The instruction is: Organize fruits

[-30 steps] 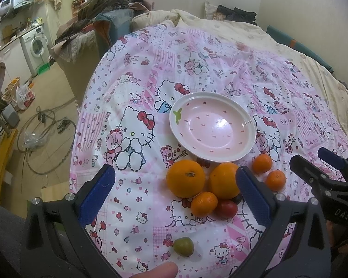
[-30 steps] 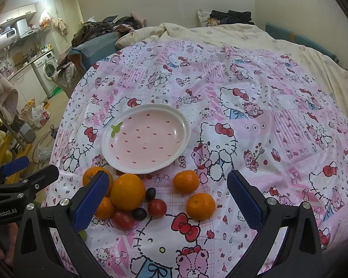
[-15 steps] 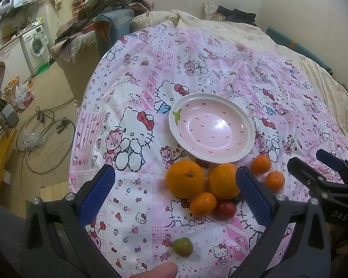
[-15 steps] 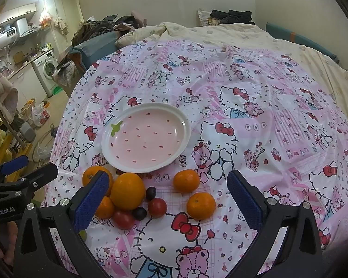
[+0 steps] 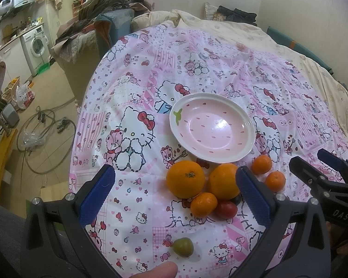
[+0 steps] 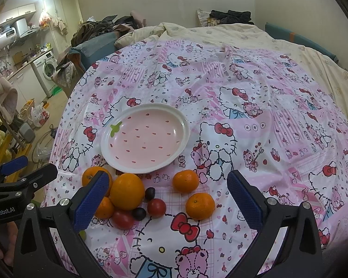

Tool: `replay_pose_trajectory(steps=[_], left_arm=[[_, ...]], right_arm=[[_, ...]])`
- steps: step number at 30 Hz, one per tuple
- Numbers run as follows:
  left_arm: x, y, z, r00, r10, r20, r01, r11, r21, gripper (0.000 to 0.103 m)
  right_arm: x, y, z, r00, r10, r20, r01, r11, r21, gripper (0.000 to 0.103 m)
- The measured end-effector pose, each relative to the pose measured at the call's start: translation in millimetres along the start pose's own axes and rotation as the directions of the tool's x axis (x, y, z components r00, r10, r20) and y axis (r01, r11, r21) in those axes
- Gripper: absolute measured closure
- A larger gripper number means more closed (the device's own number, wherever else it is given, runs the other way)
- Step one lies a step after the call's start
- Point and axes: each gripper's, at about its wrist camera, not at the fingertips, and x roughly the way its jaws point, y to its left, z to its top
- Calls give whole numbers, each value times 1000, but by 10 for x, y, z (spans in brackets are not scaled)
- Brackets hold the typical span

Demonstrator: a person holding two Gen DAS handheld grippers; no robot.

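An empty pink strawberry plate [image 5: 212, 128] [image 6: 145, 137] lies on the Hello Kitty sheet. In front of it lies a cluster of fruit: two big oranges [image 5: 185, 178] [image 6: 127, 191], a small mandarin [image 5: 203, 204], red tomatoes [image 5: 225, 209] [image 6: 156, 206] and dark plums [image 6: 149, 192]. Two mandarins [image 6: 185, 180] [image 6: 200, 205] lie to the right. A green fruit [image 5: 183, 246] lies nearest. My left gripper [image 5: 174, 194] is open and empty over the cluster. My right gripper [image 6: 167, 199] is open and empty above the fruit.
The bed's left edge [image 5: 81, 120] drops to a floor with hoses [image 5: 44, 125] and a washing machine [image 5: 36, 45]. Piled clothes [image 6: 104, 27] lie beyond the bed. The sheet stretches far to the right [image 6: 290, 115].
Both views have shifted very slightly; the fruit and plate have not moved. Both grippers stay open.
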Motion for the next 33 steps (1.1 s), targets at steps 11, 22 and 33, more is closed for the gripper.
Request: replay_pose_trajectory(steps=[11, 22, 33], left_arm=[[1, 4, -2, 1000, -1, 0, 1, 1000, 1, 1], [31, 34, -24, 999, 32, -25, -32, 999, -5, 0], [91, 216, -11, 995, 49, -91, -56, 995, -78, 0]], right_arm=[[18, 5, -6, 1000, -1, -6, 1, 1000, 0, 0], [70, -45, -19, 999, 24, -43, -23, 999, 26, 0], [406, -689, -106, 974, 31, -224, 36, 957, 288, 0]])
